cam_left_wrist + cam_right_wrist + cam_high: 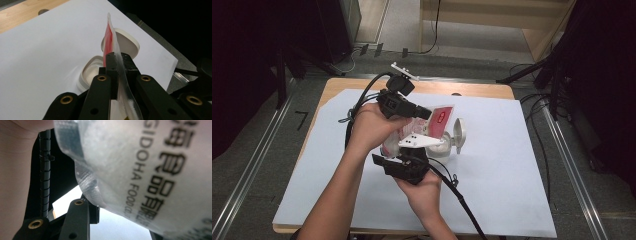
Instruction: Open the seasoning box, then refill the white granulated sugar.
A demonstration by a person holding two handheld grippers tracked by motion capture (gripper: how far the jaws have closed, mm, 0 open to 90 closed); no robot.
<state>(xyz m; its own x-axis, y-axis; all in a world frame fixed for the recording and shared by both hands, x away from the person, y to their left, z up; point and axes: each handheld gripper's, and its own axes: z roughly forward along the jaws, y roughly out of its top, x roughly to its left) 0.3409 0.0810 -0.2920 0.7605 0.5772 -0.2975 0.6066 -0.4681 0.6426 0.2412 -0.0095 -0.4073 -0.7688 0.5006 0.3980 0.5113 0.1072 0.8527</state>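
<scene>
Mid-frame in the high view, over the white sheet [492, 165] on the surface: my left gripper [424, 113] had its jaws clamped tight on the top edge of the pouch [443, 119], red-printed, held edge-on and upright in the left gripper view [110, 41]. My right gripper [412, 150] had the pouch's clear lower body between its partly closed jaws. Open white container [91, 71] sat just beyond, lid [126, 43] flipped back.

Pouch [155, 170] print: "GIDOHA FOOD CO." in black Latin letters, with larger Chinese characters beside it.
Floor [302, 120] mark: "7".
</scene>
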